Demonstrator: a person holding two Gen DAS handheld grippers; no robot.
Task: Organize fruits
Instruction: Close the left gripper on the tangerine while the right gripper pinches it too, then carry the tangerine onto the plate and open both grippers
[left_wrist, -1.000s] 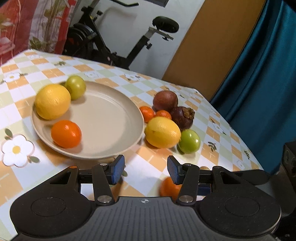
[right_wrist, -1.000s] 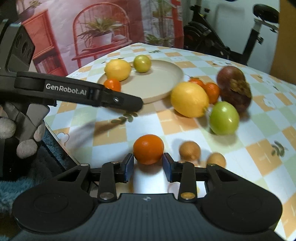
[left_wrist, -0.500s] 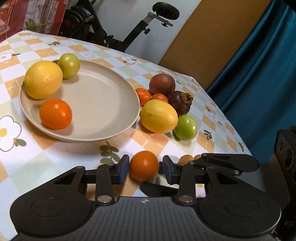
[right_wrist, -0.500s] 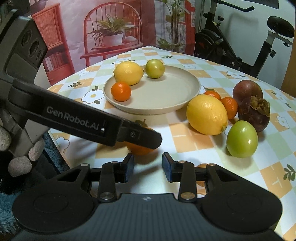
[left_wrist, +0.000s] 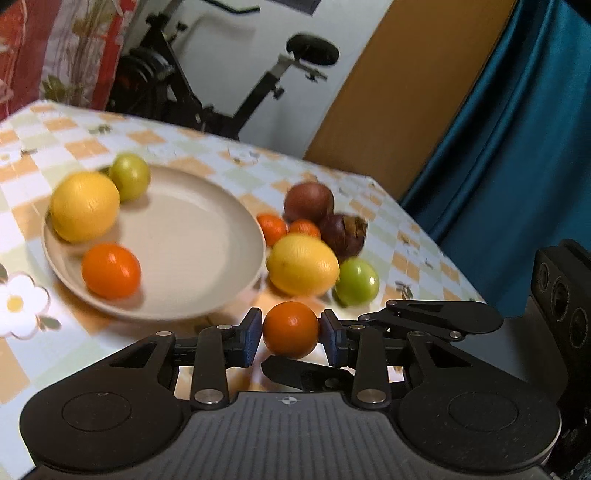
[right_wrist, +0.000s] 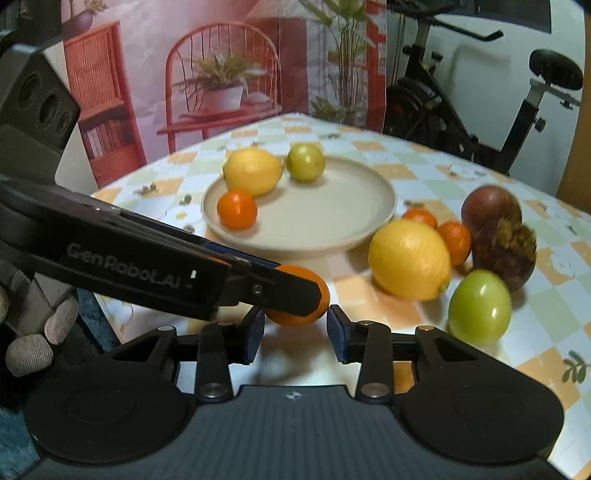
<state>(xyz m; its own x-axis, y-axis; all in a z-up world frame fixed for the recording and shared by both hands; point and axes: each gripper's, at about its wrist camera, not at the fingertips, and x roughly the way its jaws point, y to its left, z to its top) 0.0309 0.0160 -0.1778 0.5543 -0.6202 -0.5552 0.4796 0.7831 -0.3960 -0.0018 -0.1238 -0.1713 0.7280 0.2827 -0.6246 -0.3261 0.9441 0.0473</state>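
Left gripper (left_wrist: 290, 336) having just closed, now clamping a small orange (left_wrist: 290, 329) above the checked tablecloth (left_wrist: 92, 147), right gripper (right_wrist: 295, 334) sitting slightly parted and empty, beige plate (left_wrist: 207, 302) of fruit waiting behind.

The left gripper (left_wrist: 290, 338) has just closed its jaws, and both blue pads (left_wrist: 253, 334) now press an orange (left_wrist: 290, 328) between them. The right gripper (right_wrist: 295, 332), just beside it, has its jaws slightly apart and empty, having just been opening. A gloved hand (right_wrist: 33, 332) holds the left gripper's handle.

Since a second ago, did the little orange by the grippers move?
Yes. The small round orange shifted from the right gripper's jaws into the left gripper's, away from the green fruit.
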